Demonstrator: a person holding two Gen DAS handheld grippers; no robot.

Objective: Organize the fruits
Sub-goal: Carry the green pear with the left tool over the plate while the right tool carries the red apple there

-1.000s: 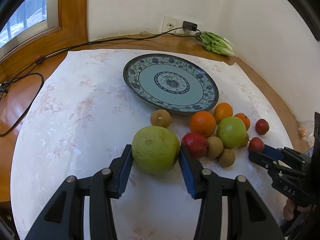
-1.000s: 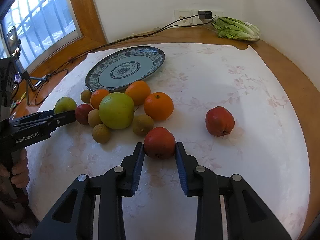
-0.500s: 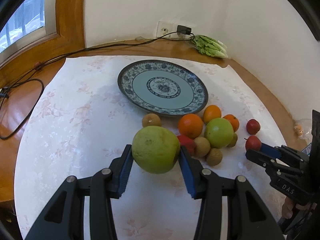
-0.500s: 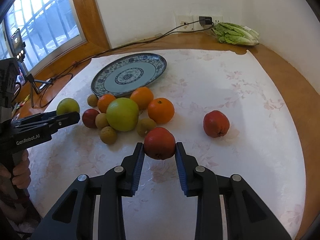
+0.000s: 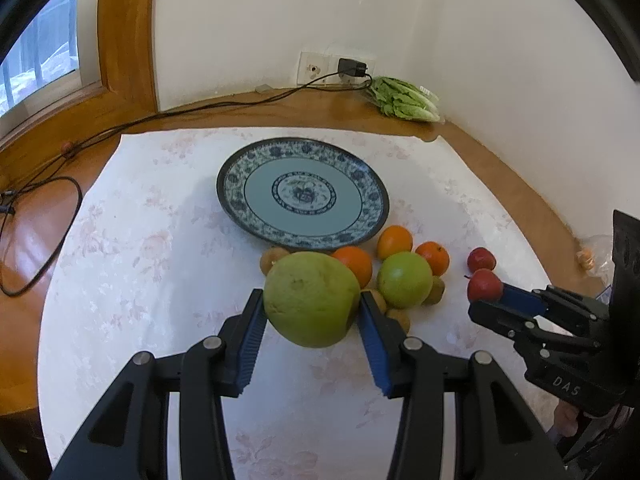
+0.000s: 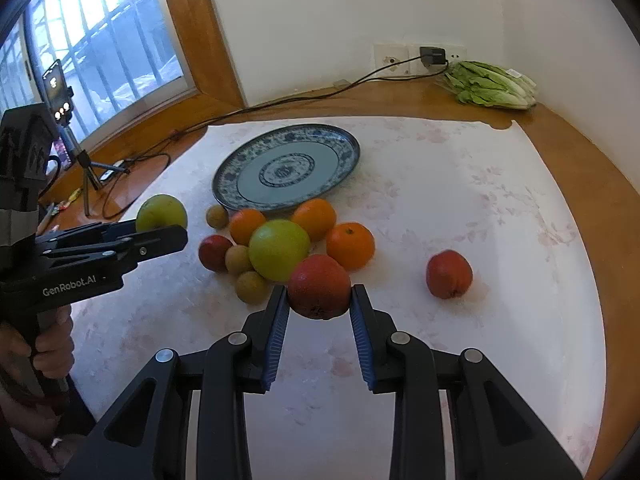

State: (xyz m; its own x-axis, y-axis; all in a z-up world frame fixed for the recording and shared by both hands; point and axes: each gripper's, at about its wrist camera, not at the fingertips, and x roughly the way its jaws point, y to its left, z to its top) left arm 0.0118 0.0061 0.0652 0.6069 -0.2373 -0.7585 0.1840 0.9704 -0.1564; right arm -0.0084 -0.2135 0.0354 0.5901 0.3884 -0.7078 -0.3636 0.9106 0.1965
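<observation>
My left gripper (image 5: 312, 316) is shut on a large green fruit (image 5: 310, 304) and holds it above the cloth, short of the blue patterned plate (image 5: 303, 193). My right gripper (image 6: 319, 304) is shut on a red fruit (image 6: 319, 286), lifted above the cloth. On the cloth near the plate (image 6: 286, 168) lie a green apple (image 6: 279, 249), oranges (image 6: 350, 246), small brown fruits (image 6: 251, 287) and a red fruit (image 6: 214, 252). Another red fruit (image 6: 449, 274) lies apart to the right. The right gripper also shows in the left wrist view (image 5: 486, 286).
A floral cloth (image 5: 140, 248) covers the round wooden table (image 5: 24, 240). Lettuce (image 5: 404, 98) lies at the back by the wall socket (image 5: 336, 68). A black cable (image 5: 40, 208) runs along the left. A phone on a tripod (image 6: 60, 92) stands by the window.
Both grippers have risen with their fruit off the cloth. The plate and the fruit pile look farther away and lower in both views.
</observation>
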